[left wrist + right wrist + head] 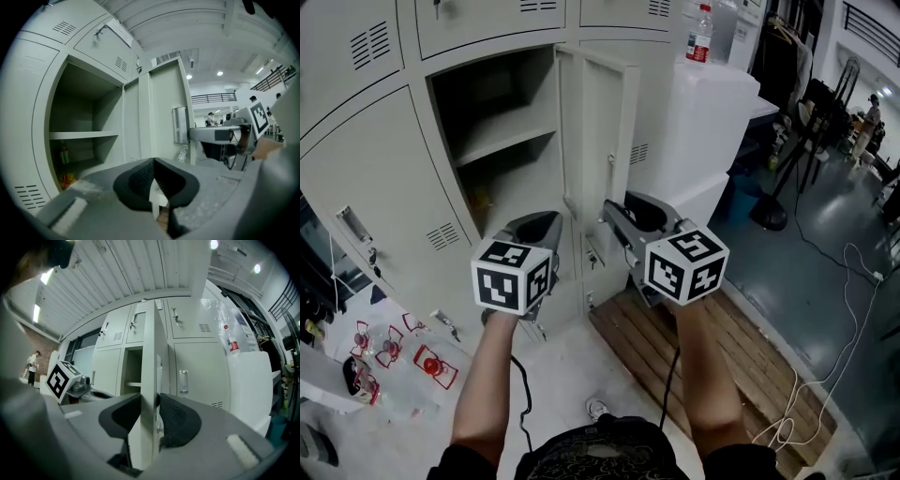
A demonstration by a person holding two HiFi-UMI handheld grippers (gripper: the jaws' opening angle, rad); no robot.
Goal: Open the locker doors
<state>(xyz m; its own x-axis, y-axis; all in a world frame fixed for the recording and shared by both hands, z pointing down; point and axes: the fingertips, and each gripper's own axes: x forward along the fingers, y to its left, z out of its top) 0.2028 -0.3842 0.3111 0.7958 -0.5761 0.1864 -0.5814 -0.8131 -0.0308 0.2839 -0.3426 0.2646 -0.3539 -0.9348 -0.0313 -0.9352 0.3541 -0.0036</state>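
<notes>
Jaws of the right gripper (151,401) are clamped on the free edge of the open locker door (150,352), one dark pad on each face of the thin panel. In the head view the right gripper (617,214) sits just right of centre, its tips at the lower part of that door (605,122). The left gripper (153,164) has its jaws pressed together with nothing between them; it hovers at lower centre of the head view (546,230), just below the open compartment and touching nothing.

The door is pale grey metal and stands swung out toward the camera, nearly edge-on in the right gripper view. In the left gripper view a handle (180,124) shows on it at centre. The compartment behind it lies at upper centre of the head view and is split by one shelf (502,141) into two levels. On the lower level, at the left of the left gripper view, stand one small bottle (64,152) and one yellow and red packet (68,179).

Counted: two grippers, one open door, one shelf. Closed grey doors with vent slots surround the open one on the left and above. To the right stands a white box (712,122) with one water bottle (700,33) on top. A wooden pallet (712,352) lies on the floor at lower right.
</notes>
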